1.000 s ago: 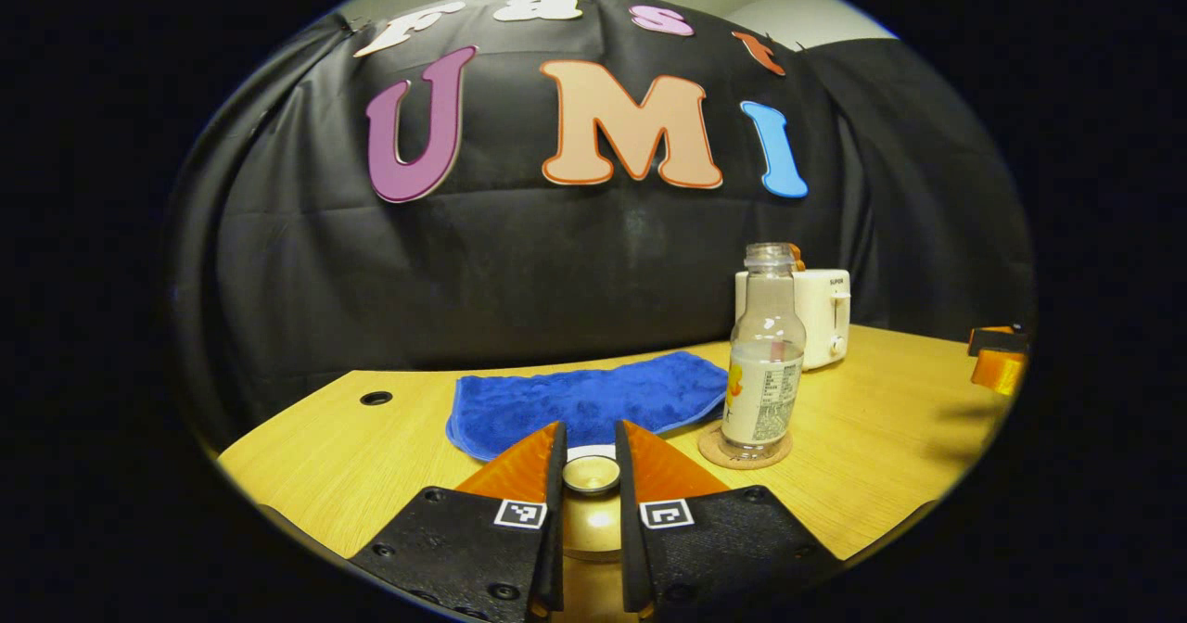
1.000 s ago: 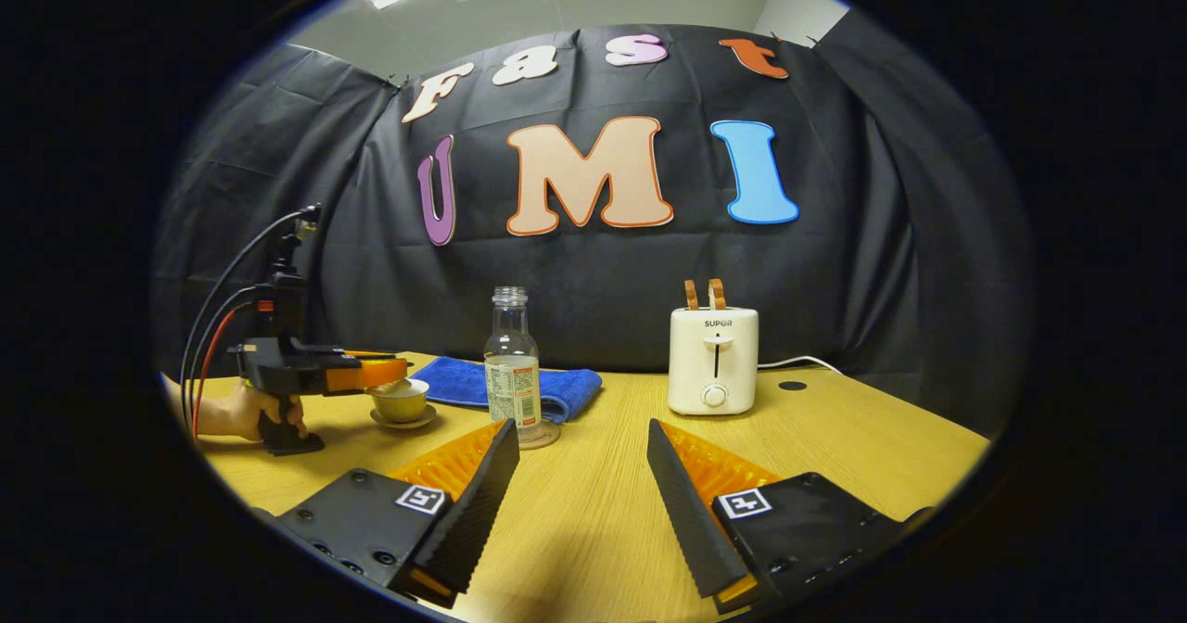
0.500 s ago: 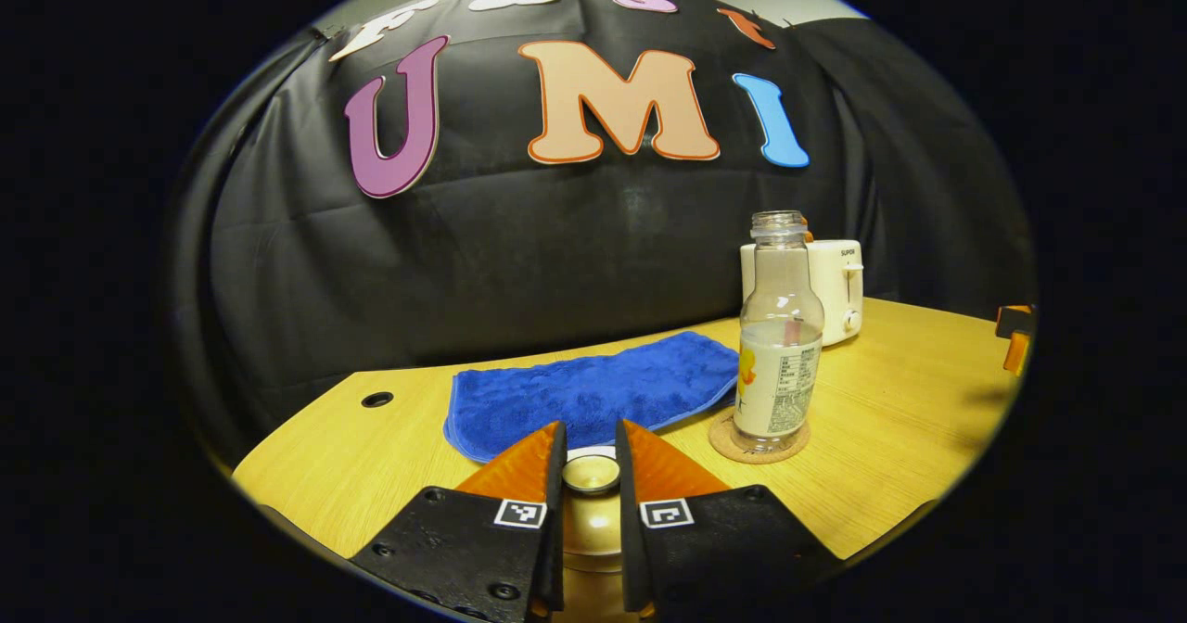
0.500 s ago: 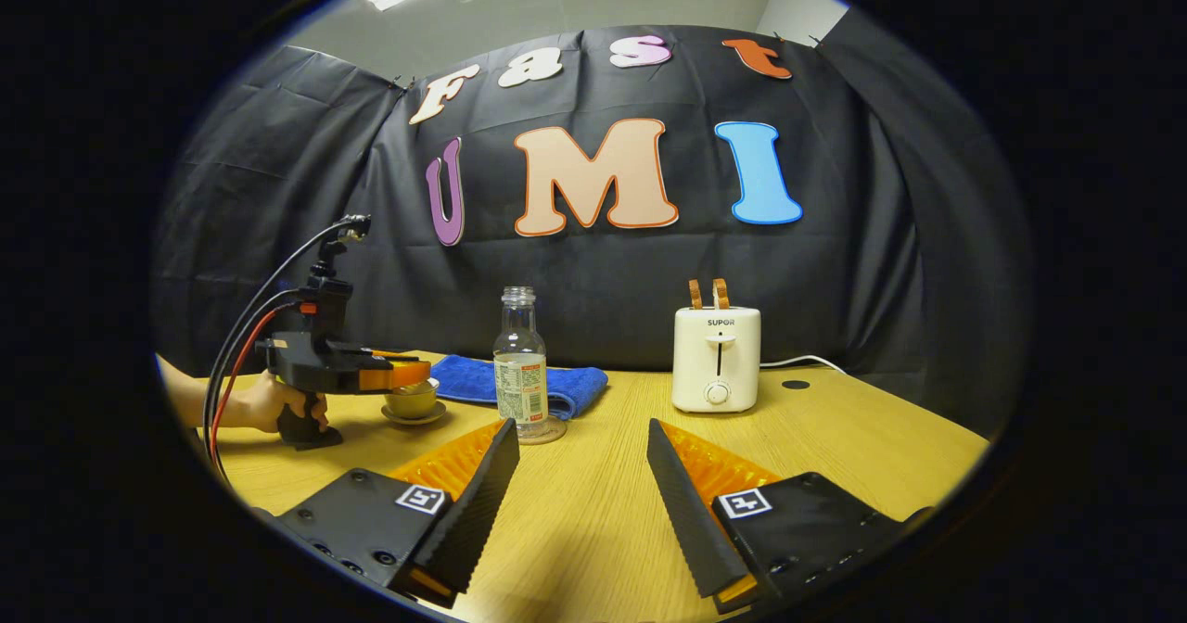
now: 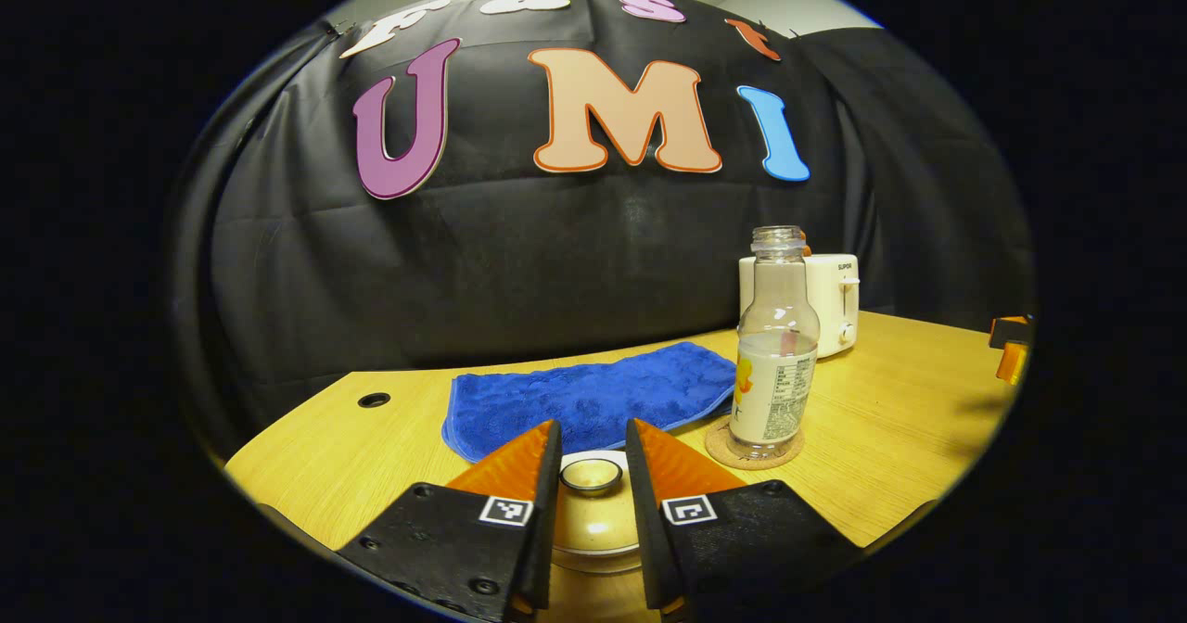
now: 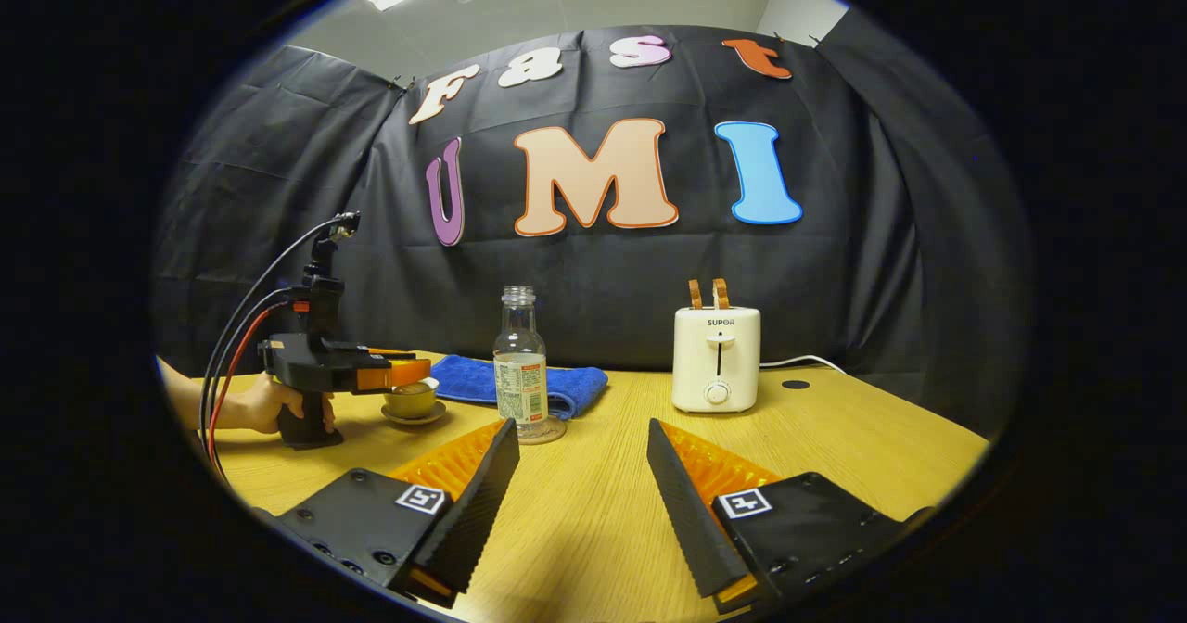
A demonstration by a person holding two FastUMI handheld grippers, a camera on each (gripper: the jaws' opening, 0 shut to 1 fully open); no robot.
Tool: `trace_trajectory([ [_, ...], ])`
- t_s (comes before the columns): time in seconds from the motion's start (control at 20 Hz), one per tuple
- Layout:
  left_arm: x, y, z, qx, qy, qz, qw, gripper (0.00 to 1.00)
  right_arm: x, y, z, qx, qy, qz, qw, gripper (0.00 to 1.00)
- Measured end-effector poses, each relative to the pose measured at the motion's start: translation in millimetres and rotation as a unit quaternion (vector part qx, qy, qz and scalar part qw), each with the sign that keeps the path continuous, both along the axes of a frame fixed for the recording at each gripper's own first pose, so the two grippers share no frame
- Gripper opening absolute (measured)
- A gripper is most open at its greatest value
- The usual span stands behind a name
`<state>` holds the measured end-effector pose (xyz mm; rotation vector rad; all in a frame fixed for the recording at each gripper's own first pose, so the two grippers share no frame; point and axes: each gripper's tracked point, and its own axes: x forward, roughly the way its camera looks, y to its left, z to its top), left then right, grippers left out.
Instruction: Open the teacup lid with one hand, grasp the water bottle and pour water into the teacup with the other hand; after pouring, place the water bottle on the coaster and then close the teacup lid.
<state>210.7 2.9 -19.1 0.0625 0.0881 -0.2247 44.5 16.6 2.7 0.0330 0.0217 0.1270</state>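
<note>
The teacup lid (image 5: pixel 593 502) sits between the fingers of the left gripper (image 5: pixel 593 461), its small round knob (image 5: pixel 592 475) framed by the two tips; the fingers stand slightly apart on either side of the knob with a sliver of gap showing, so whether they press on it cannot be told. In the right gripper view the teacup (image 6: pixel 412 401) stands on its saucer (image 6: pixel 414 415) toward the left end of the desk (image 6: pixel 603 502), with that gripper's tips over its top and a hand (image 6: pixel 264 404) round the handle, cables trailing up behind. Just to the right of the cup, near the middle of the desk, the water bottle (image 5: pixel 774 345) stands upright and uncapped on the round cork coaster (image 5: pixel 753 447), part filled with clear water. A blue cloth (image 5: pixel 593 396) lies flat behind the cup and bottle, toward the desk's back edge, its right end passing behind the bottle. Farther right along the back edge is a white toaster (image 6: pixel 716 358) with two slices poking out of the slots and a cord running off toward the wall. The right gripper (image 6: pixel 582 461) hovers low over the front of the desk, well apart from the bottle, its jaws spread wide and holding nothing. A small round hole (image 5: pixel 375 400) pierces the desk near its far left corner.
</note>
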Motion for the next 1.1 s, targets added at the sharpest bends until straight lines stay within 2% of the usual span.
trace_trajectory([
  [0.05,-1.3,2.3,1.8,-0.007,-0.005,0.003,1.0,0.4,0.7,-0.4,0.1,0.0,0.0,0.0,1.0,0.9],
  [0.1,-2.3,5.0,4.1,-0.015,-0.011,0.007,1.0,0.43,1.5,0.2,0.1,0.0,0.0,-0.001,1.0,0.9],
  [0.2,-4.8,10.3,8.7,-0.03,-0.024,0.017,0.999,0.6,2.4,-0.8,0.1,0.0,-0.001,-0.004,1.0,0.9],
  [0.25,-6.8,12.1,14.0,-0.038,-0.036,0.019,0.998,0.72,2.9,-3.1,-0.1,0.0,-0.002,-0.007,1.0,0.82],
  [0.3,-8.9,12.8,14.0,-0.045,-0.037,0.021,0.998,0.84,3.2,-5.8,0.0,-0.001,-0.002,-0.013,1.0,0.9],
  [0.35,-13.2,14.5,10.2,-0.041,-0.031,0.026,0.998,0.95,3.9,-7.3,0.5,-0.001,-0.002,-0.017,1.0,0.9],
  [0.55,-43.9,18.0,13.4,-0.043,-0.037,0.038,0.998,0.94,0.6,-9.0,-1.7,-0.001,-0.003,-0.03,1.0,0.9],
  [1.1,-185.1,7.3,18.4,-0.041,-0.043,0.047,0.997,0.94,-34.8,15.5,-1.7,-0.001,-0.004,-0.04,0.999,0.9],
])
